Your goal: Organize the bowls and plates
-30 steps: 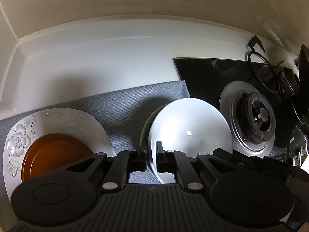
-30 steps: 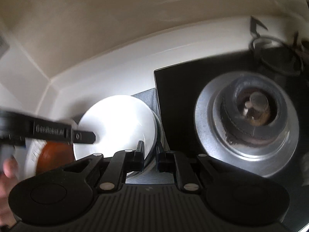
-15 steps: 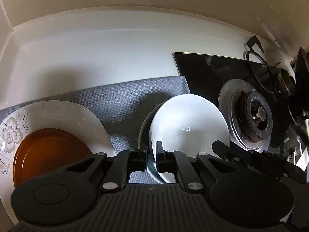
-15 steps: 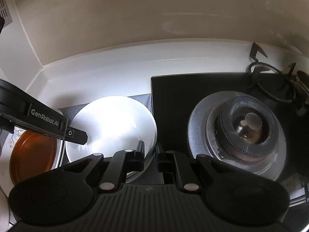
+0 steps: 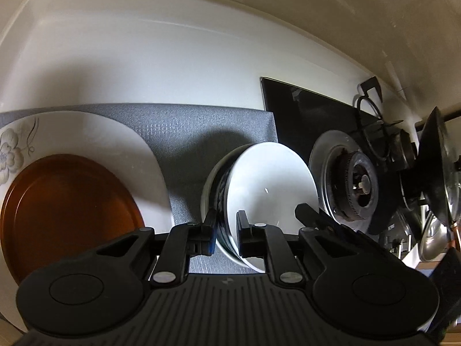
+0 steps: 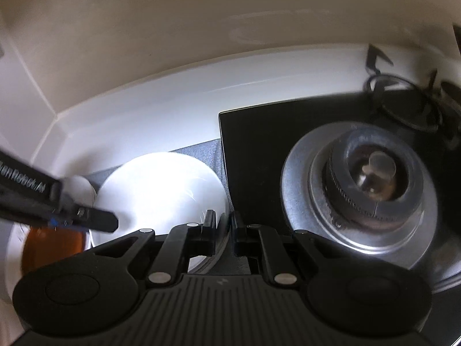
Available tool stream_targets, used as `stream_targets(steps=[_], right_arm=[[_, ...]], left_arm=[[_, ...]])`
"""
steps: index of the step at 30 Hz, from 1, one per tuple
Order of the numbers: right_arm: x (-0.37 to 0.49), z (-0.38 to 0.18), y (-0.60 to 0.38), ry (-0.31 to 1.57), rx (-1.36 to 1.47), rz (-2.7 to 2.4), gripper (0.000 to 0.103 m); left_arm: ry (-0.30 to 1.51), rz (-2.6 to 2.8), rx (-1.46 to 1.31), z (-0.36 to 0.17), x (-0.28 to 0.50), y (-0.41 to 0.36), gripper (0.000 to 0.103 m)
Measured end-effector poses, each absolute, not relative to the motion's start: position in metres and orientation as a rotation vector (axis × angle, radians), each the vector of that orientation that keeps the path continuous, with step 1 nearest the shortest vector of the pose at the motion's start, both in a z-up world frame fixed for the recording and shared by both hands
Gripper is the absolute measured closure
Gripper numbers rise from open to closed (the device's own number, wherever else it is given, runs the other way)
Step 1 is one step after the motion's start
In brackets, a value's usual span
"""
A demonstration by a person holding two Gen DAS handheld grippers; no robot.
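A white bowl (image 5: 270, 190) is tipped up on a grey mat (image 5: 201, 127), with a second rim and a dark patterned band behind it. My left gripper (image 5: 226, 225) is shut on the bowl's left rim. My right gripper (image 6: 223, 225) is shut on the same bowl's right rim (image 6: 161, 190); its fingers (image 5: 308, 213) show at the bowl's right edge in the left wrist view. A brown plate (image 5: 66, 210) lies on a white flowered plate (image 5: 121, 144) at the left. The left gripper's body (image 6: 57, 201) crosses the right wrist view.
A black glass hob (image 5: 311, 115) lies right of the mat, with a silver burner (image 6: 374, 190) close to the bowl. Pan supports (image 5: 374, 132) and dark cookware (image 5: 432, 167) stand at the far right. A white worktop (image 5: 144, 57) and a beige wall lie behind.
The bowl has tilted further up on edge, showing the dark band behind it. Both grippers have stayed shut on its rim. The left wrist view has shifted left.
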State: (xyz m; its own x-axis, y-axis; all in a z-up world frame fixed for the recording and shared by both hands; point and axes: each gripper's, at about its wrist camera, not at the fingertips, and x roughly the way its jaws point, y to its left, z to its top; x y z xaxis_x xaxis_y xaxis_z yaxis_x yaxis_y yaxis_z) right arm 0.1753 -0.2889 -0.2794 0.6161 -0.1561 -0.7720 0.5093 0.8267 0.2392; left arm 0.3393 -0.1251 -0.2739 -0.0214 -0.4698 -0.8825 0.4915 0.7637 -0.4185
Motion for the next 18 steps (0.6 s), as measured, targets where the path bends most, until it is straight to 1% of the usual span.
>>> stream_targets(steps=[3,7,10,11,13,15,18], right_arm=[[0.172,-0.281,-0.296,0.810,0.535,-0.394,0.091],[0.160,-0.287,-0.321,0.774,0.780,-0.378,0.087],[0.151,-0.290,-0.330,0.758,0.890,-0.352,0.084],[0.148,-0.291,-0.332,0.754,0.915,-0.345,0.083],[0.144,-0.294,-0.334,0.747,0.964,-0.329,0.078],[0.139,-0.296,-0.335,0.735,1.011,-0.325,0.078],[0.129,-0.297,-0.338,0.670,1.117,-0.325,0.071]], left_arm=[[1.380,-0.744,0.039,-0.273,0.340,-0.126,0.089],[1.376,-0.718,0.047,-0.274,0.342,-0.131,0.086],[1.350,-0.723,0.095,-0.277,0.339,-0.140,0.079],[1.348,-0.721,0.111,-0.279,0.339,-0.143,0.078],[1.351,-0.709,0.131,-0.284,0.339,-0.147,0.078],[1.349,-0.675,0.156,-0.288,0.339,-0.148,0.078],[1.319,-0.677,0.175,-0.286,0.336,-0.147,0.077]])
